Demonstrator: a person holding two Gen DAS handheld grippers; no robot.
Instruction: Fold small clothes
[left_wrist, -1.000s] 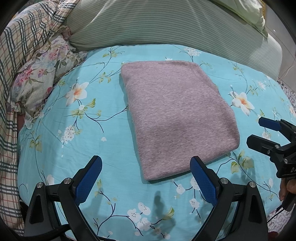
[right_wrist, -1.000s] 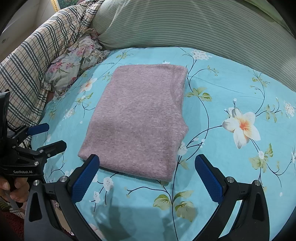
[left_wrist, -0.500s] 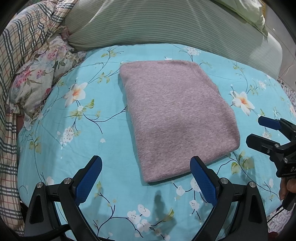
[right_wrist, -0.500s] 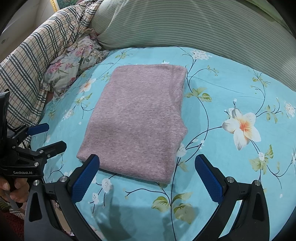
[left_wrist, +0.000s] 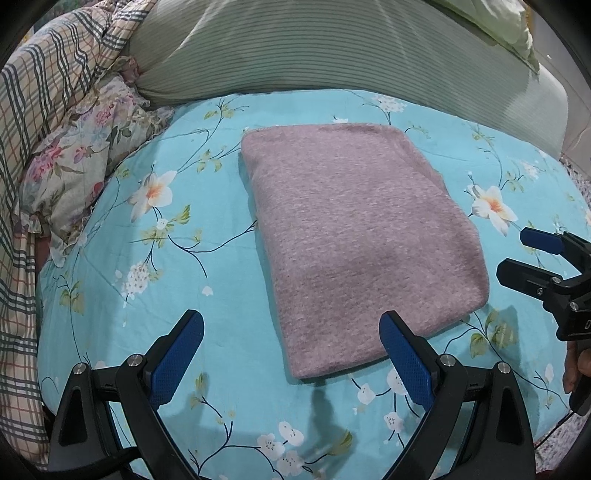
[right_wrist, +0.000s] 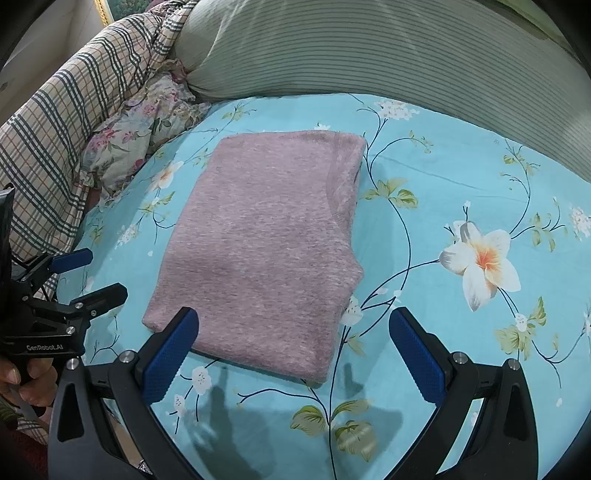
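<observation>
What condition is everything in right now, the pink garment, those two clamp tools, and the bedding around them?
Pink garment: folded into a flat rectangle, lying on the sheet, touched by neither tool.
Left gripper: open, empty, hovering near the garment's near edge.
Right gripper: open, empty.
Floral sheet: spread fairly smooth.
Plaid quilt: bunched up at the side.
Striped pillow: lying along the far side.

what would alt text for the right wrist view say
A folded mauve garment lies flat on a turquoise floral sheet, just beyond the open right gripper, which holds nothing. The left gripper, also open, sits at the left edge, with a striped pillow and plaid quilt behind.
</observation>
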